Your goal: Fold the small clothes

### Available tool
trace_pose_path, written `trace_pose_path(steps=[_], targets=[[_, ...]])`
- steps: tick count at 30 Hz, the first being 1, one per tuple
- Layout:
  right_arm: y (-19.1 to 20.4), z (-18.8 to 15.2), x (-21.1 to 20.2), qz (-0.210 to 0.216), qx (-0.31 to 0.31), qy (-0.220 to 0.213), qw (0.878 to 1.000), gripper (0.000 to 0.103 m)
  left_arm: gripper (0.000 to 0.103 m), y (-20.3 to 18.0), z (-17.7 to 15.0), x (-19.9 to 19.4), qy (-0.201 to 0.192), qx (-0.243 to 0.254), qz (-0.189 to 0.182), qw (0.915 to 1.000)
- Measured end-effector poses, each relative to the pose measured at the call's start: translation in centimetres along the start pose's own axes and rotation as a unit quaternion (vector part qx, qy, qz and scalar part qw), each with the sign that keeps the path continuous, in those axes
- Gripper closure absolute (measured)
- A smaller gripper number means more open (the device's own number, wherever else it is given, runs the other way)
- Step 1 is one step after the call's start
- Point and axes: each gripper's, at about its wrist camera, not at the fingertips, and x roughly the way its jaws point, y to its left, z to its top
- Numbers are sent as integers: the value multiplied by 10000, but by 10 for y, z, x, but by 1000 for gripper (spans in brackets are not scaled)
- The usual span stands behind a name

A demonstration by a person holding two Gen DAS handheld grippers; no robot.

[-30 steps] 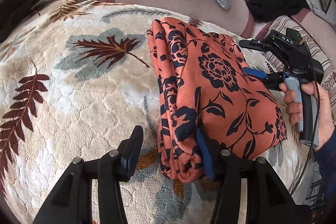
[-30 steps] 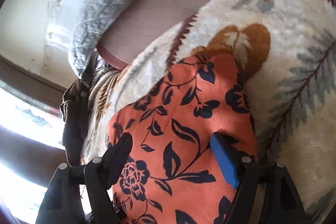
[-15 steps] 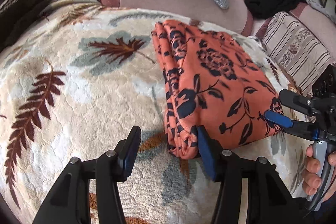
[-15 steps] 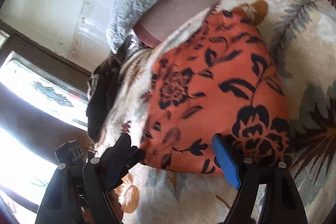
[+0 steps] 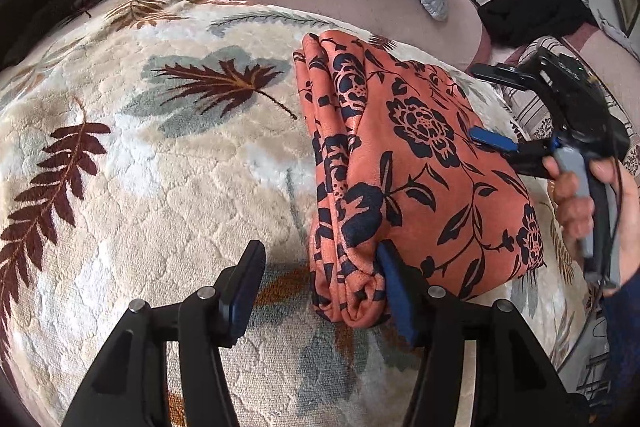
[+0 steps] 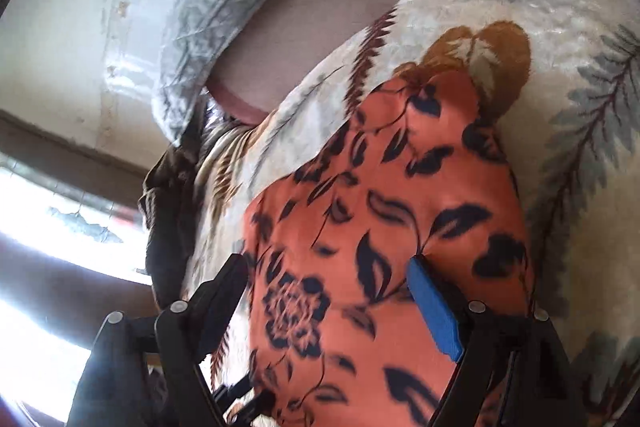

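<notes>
Folded orange floral garment (image 5: 416,171) lying on the bed.

The cloth is orange-red with a dark navy print of roses, leaves and thin stems. It is folded into a thick, roughly oblong bundle that lies flat, running from the upper centre of the left wrist view down toward the lower centre. Its left long edge shows several stacked rounded folds, bunched at the near end; the right part is a smooth, broad top layer reaching to the right of the frame. In the right wrist view the same garment (image 6: 384,227) fills the centre and lower middle, slightly blurred, its top face smooth.
</notes>
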Motion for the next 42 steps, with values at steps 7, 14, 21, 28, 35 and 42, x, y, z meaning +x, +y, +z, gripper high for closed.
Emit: trace_pose_path(steps=[7, 14, 21, 28, 35, 42], targets=[[23, -38, -38, 359, -103, -352, 9987, 19, 38, 5, 1, 1, 18, -48, -25, 10000], [-2, -121, -66, 286, 84, -370, 9989, 19, 34, -3, -6, -12, -262, 252, 249, 9990], [17, -177, -112, 160, -654, -963, 9931, 19, 34, -14, -31, -64, -442, 196, 416, 9980], [-4, -193, -122, 141, -542, -1122, 9921, 19, 34, -14, -41, -84, -578, 83, 667, 9961], [-8, -191, -133, 373, -499, -1240, 9903, 19, 34, -20, 15, -51, -416, -195, 253, 9986], [0, -182, -130, 654, -692, -1151, 9888, 19, 35, -23, 90, 7, -196, -405, 15, 9990]])
